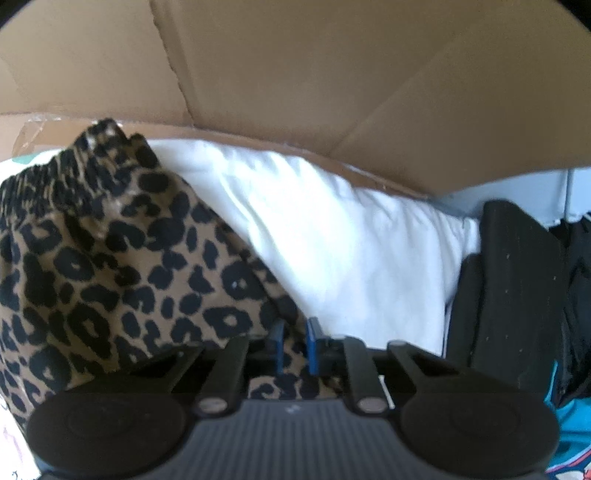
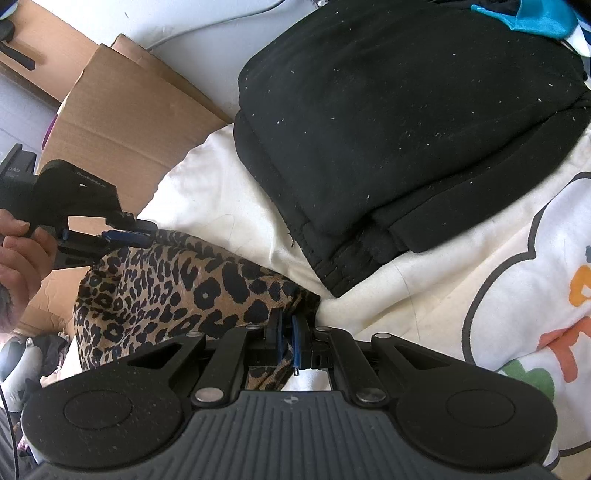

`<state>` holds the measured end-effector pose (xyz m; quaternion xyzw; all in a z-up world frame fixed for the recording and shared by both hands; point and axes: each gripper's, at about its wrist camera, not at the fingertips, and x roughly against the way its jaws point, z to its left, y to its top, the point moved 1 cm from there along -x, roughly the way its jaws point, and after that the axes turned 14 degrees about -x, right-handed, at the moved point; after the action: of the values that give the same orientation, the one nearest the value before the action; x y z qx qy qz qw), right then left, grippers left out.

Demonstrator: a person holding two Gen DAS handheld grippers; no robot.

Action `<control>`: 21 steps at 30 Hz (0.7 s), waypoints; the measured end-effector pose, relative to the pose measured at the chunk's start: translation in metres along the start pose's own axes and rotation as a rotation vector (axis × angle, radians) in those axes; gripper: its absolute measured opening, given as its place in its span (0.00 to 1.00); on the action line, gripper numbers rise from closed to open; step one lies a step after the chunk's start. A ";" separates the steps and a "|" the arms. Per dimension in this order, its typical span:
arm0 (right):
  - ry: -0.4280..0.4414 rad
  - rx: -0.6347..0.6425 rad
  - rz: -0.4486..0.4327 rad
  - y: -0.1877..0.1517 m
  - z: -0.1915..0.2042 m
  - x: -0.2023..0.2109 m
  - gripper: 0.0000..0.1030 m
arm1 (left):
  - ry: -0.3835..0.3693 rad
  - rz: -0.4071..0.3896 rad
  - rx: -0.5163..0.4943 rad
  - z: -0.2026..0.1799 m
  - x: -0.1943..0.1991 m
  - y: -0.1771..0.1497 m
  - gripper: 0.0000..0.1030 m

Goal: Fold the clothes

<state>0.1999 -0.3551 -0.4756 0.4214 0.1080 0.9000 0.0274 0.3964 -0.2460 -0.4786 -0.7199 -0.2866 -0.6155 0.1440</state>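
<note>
A: Right claw [image 2: 287,334] was pinched narrow on a corner of the leopard-print garment [image 2: 177,291]; left claw [image 1: 294,343] gripped its other end, jaws nearly closed on cloth.

B: Orientation?

A: Garment hung stretched between both claws, above the white bedding [image 2: 424,295]. Folded black garment [image 2: 406,129] lay just beyond. Cardboard box [image 1: 295,74] behind; contents not visible.

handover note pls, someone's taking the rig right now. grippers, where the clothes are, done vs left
Left gripper: shut on the leopard-print garment, near its gathered waistband end.
Right gripper: shut on the same garment's other end.
The garment hangs between both grippers over the white bedding, beside the cardboard box.
Done: black garment lies folded on the bedding.
Left: fold the leopard piece and set it down; the teal fabric behind looks unfolded.
</note>
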 end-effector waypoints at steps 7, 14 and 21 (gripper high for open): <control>0.001 0.003 0.000 -0.001 0.001 -0.001 0.09 | 0.022 0.020 0.002 0.001 -0.012 -0.005 0.13; -0.002 0.009 -0.002 -0.002 0.002 -0.001 0.09 | 0.037 0.026 0.012 0.000 -0.020 -0.005 0.10; -0.002 0.004 -0.006 -0.002 0.002 0.001 0.09 | -0.002 -0.033 0.014 0.002 -0.003 -0.002 0.00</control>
<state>0.2010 -0.3525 -0.4743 0.4220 0.1108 0.8993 0.0294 0.3964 -0.2437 -0.4822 -0.7146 -0.3029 -0.6151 0.1388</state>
